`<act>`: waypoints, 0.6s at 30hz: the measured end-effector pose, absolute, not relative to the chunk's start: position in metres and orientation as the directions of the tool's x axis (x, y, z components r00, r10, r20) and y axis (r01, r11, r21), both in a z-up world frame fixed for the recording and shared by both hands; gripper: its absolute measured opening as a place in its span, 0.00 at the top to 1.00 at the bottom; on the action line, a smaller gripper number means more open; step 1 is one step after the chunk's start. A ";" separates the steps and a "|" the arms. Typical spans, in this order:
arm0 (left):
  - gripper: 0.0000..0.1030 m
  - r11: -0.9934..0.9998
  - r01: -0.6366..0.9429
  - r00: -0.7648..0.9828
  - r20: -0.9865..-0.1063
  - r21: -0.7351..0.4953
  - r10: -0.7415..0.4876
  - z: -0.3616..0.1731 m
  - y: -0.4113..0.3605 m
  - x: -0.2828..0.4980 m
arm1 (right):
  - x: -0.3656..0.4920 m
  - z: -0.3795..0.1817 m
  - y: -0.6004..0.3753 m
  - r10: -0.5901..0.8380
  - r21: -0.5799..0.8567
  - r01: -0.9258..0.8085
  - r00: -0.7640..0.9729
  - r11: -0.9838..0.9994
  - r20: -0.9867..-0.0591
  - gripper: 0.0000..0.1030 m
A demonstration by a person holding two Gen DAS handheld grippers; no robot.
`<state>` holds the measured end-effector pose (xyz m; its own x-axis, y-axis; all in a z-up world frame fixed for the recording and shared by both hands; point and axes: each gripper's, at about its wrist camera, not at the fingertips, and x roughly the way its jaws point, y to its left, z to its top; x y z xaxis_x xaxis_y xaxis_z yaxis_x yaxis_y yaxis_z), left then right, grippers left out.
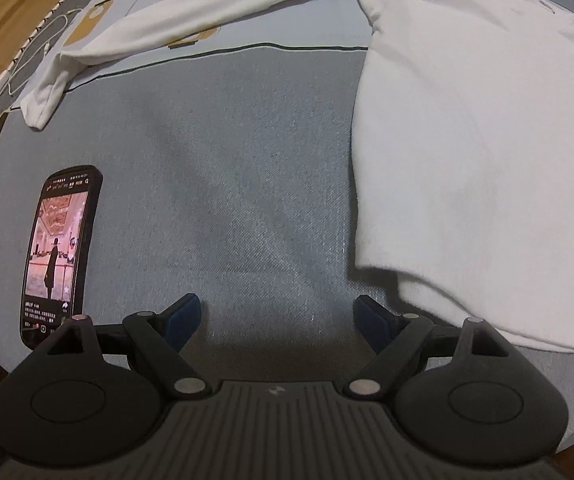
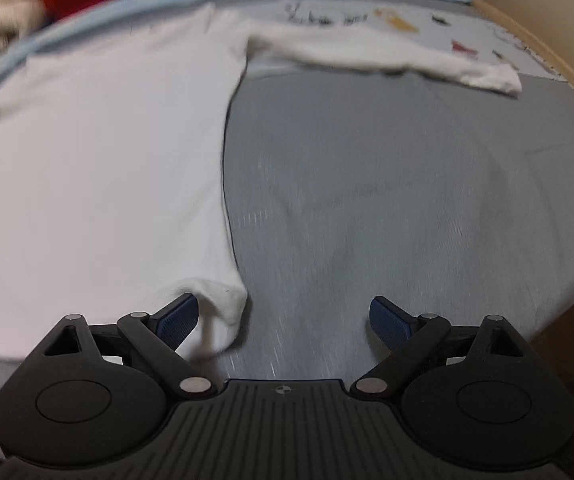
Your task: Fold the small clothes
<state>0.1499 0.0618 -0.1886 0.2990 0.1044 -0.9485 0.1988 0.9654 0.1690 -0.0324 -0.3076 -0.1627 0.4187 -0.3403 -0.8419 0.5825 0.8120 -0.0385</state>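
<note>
A white long-sleeved top lies spread flat on a grey bed cover, body toward the middle and 1 sleeve stretched out to each side; the other sleeve shows in the right wrist view. The left gripper hangs over bare cover just beside the hem, its jaws spread wide and holding nothing. The right gripper is likewise released and empty, with the hem's lower corner lying between its jaws, by the left pad.

The top looks like light, soft, limp knit: it will sag and drag, not hold a shape. Pinching the doubled edges seems best: hem corners, shoulder seams or cuffs. A phone lies on the cover near the left gripper, worth avoiding.
</note>
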 end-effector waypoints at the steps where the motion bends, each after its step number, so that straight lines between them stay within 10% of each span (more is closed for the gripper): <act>1: 0.15 0.964 0.202 0.300 -0.948 0.173 0.107 -0.188 0.060 0.149 | -0.030 -0.162 -0.309 -0.345 -0.031 0.588 0.429 0.808 -0.835 0.10; 18: 0.07 0.981 0.134 0.316 -0.945 0.137 0.089 -0.191 0.062 0.162 | -0.027 -0.174 -0.317 -0.320 -0.029 0.611 0.372 0.791 -0.871 0.10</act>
